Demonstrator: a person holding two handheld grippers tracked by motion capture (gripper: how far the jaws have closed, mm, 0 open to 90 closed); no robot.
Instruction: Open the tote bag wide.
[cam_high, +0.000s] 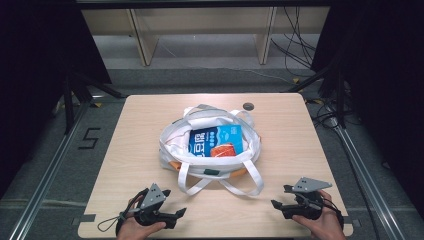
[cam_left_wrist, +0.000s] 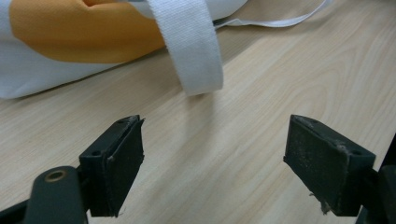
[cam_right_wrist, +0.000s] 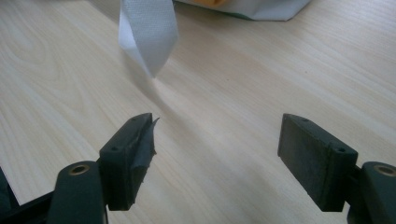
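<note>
I am looking down at one white tote bag lying in the middle of the tabletop, and I am holding both grippers near the front edge, well short of it. The left gripper is sitting at the front left, its fingers spread wide with bare wood between them. In the left gripper view, one white strap is curling down to the wood just beyond the fingers, apart from them, and the bag's white and orange cloth is lying behind it. The right gripper is resting at the front right, its fingers likewise spread and gripping nothing. In the right gripper view, a folded white strap end is showing ahead of the left finger, clear of it.

Counting from the high view: one bag, two long strap loops trailing off its front side toward me, and one blue packet with an orange picture lying face up in the bag's open mouth. One small dark round disc is sitting on the tabletop behind the bag.
</note>
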